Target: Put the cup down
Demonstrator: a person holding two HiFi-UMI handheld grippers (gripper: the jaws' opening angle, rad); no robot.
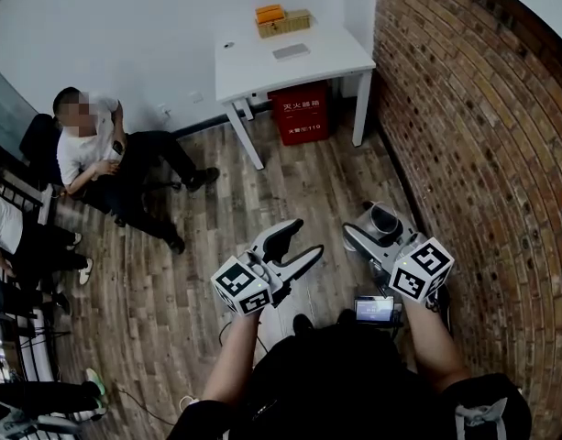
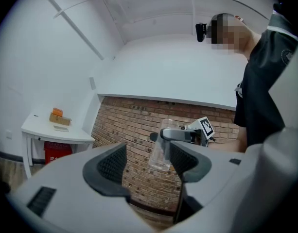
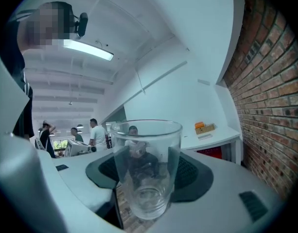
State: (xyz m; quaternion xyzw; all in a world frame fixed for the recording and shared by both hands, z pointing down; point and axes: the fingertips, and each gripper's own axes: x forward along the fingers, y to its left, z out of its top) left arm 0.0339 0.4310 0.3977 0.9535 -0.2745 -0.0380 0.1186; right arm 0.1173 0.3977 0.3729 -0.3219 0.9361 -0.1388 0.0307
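Glass cup [image 3: 146,149] location?
>> in the right gripper [image 3: 149,176], pads clamped on its sides, rim up, nothing in it. It's in the air over the wood floor [image 1: 216,273], near the brick wall [image 1: 464,136]

left one?
>> left gripper [image 2: 148,165] jaws wide apart, nothing between them

nearest surface?
>> white table [image 1: 262,67], well apart, at the far wall. Cardboard box [image 1: 283,23] at its back edge, front edge looks bare

plan?
>> I'd carry it level to the front edge and lower till the base sits flat. Only then spread the jaws and back straight out. Glass looks slick, so no tilt, no early release
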